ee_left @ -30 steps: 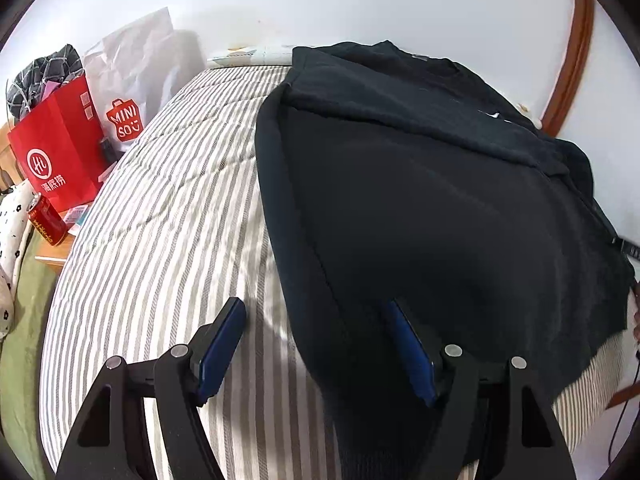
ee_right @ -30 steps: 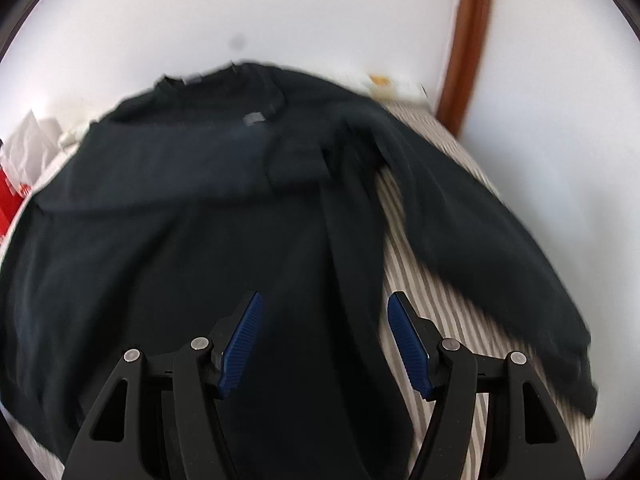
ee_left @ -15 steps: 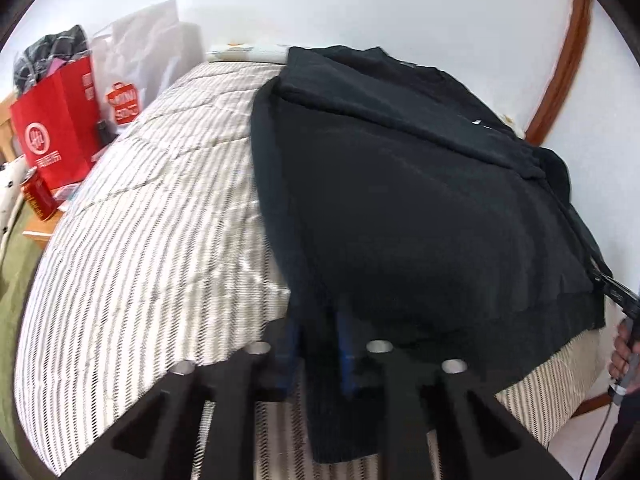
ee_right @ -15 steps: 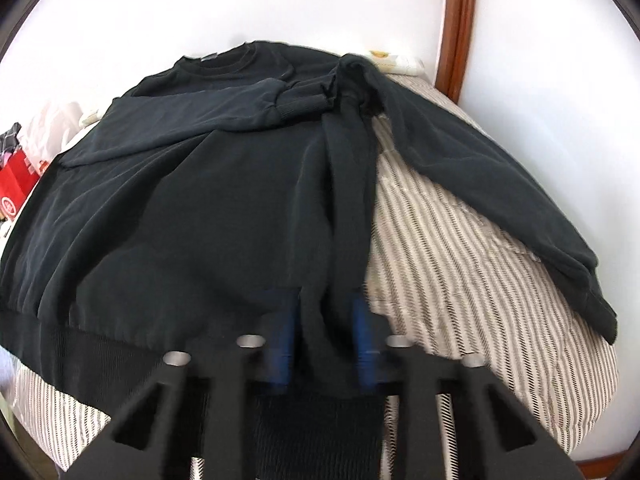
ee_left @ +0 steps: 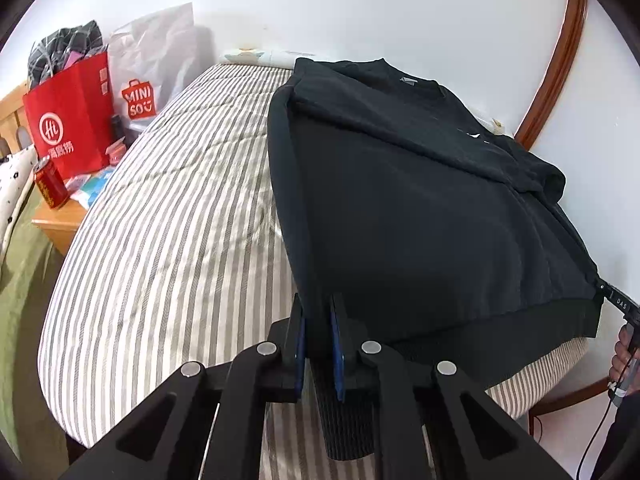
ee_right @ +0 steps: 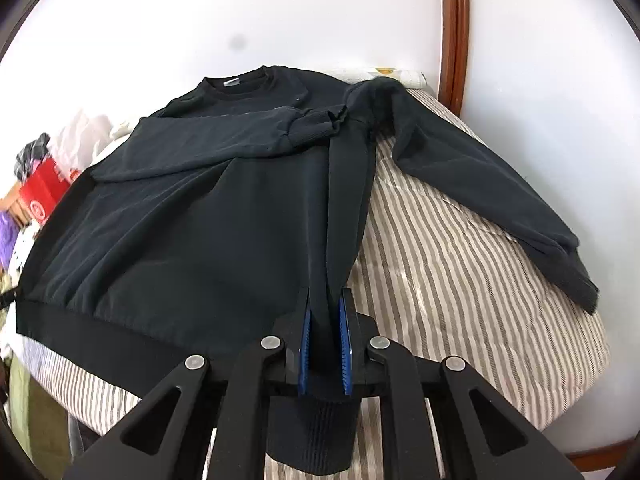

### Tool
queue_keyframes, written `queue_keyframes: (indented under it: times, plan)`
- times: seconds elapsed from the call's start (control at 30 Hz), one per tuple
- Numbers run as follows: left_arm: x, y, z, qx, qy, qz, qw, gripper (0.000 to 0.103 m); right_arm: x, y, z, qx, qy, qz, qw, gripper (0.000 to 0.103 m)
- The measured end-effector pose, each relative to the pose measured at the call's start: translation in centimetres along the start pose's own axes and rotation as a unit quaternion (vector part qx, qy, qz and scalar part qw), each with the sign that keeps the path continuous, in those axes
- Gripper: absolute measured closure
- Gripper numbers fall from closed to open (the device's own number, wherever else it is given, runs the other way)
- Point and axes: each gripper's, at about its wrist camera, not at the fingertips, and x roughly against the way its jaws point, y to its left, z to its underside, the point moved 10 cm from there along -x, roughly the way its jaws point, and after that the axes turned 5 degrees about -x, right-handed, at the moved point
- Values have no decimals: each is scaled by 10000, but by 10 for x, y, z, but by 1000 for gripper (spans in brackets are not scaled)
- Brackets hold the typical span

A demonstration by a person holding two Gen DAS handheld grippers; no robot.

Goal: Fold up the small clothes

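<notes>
A black long-sleeved sweatshirt (ee_left: 420,208) lies on a striped bed (ee_left: 180,220), collar toward the wall. Its left sleeve is folded across the chest (ee_right: 224,144); its right sleeve (ee_right: 492,196) lies spread out on the bed. My left gripper (ee_left: 318,320) is shut on the sweatshirt's left bottom corner at the ribbed hem. My right gripper (ee_right: 325,314) is shut on the sweatshirt's (ee_right: 192,240) right bottom corner, and the hem hangs below the blue pads (ee_right: 345,340). The hem is pulled a little past the bed's near edge.
A red paper bag (ee_left: 68,120) and a white Miniso bag (ee_left: 152,76) stand left of the bed by a wooden nightstand (ee_left: 60,224) with a red can (ee_left: 49,188). A white wall and brown wooden frame (ee_right: 454,28) lie behind. A hand (ee_left: 624,348) shows at far right.
Both grippers were open a second ago, then shut on the sweatshirt's bottom corners. They have since drawn back toward the bed's near edge with the hem held.
</notes>
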Motion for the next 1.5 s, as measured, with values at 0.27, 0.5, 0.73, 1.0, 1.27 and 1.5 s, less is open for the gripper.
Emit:
queue_keyframes:
  times: [0.27, 0.5, 0.73, 1.0, 1.27, 1.5]
  plan:
    - [-9, 0, 3, 45, 127, 51, 9999, 87, -1, 3, -19, 112, 27, 228, 9997, 84]
    - [-3, 11, -24, 92, -143, -270, 9995, 62, 14, 20, -96, 349, -639, 308, 9969, 52]
    - [-18, 20, -57, 250, -148, -393, 9988, 56, -28, 79, -157, 461, -595, -125, 9971, 52]
    - [-47, 31, -97, 328, -130, -534, 9979, 56, -103, 203, -212, 1061, -424, -722, 9908, 54]
    - [-89, 42, -135, 282, -24, -714, 9971, 56, -178, 319, -245, 1658, -154, -1411, 9759, 63]
    - [-119, 51, -157, 235, 71, -749, 9969, 66, -253, 393, -273, 1894, 120, -1681, 9673, 63]
